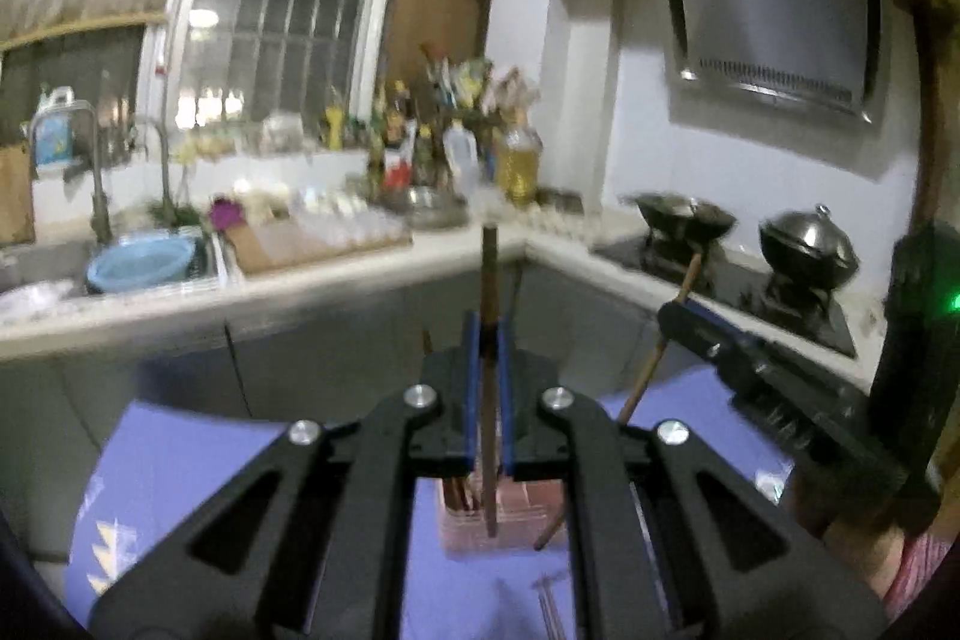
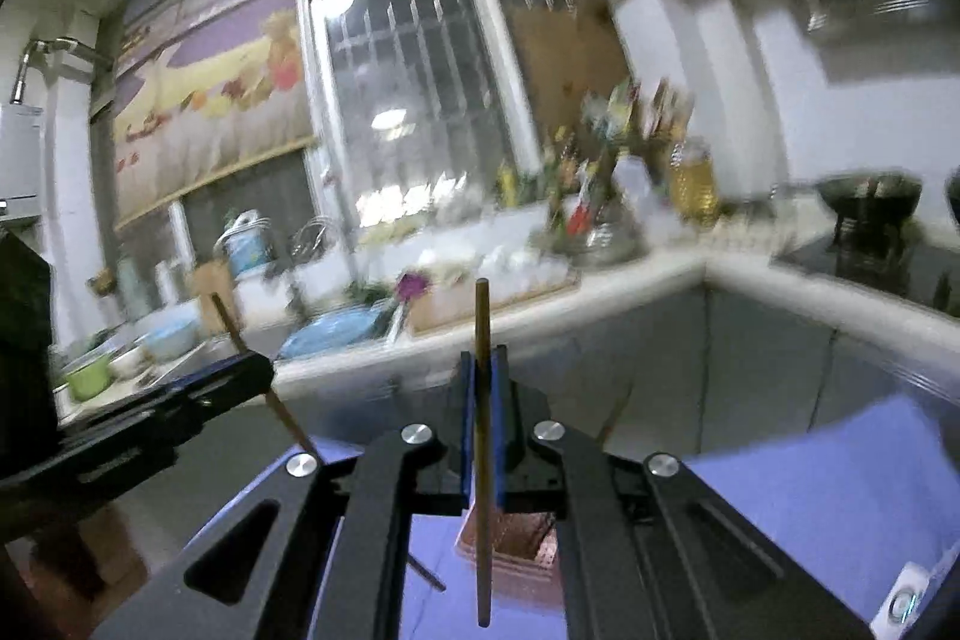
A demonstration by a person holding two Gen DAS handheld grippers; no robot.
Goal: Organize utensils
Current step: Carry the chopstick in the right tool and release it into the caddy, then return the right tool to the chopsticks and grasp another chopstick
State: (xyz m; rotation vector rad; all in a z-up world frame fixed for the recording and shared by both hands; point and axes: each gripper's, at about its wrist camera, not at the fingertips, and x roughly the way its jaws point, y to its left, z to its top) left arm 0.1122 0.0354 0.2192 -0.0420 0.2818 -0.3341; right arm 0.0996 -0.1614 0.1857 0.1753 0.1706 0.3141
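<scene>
wooden chopstick (image 1: 491, 370) upright in the clamped left hand-held gripper (image 1: 489, 340), another (image 2: 482, 430) upright in the right hand-held gripper (image 2: 482, 370)

Passage: we find open air above the purple cloth (image 1: 180, 466), between it and the counter front (image 1: 336, 340). Obstacles: the pink slotted holder (image 1: 528, 505) directly below us; loose sticks (image 1: 549, 607) lying on the cloth beside it; each gripper close alongside the other; the counter top (image 1: 372, 259) crowded with bottles.
</scene>
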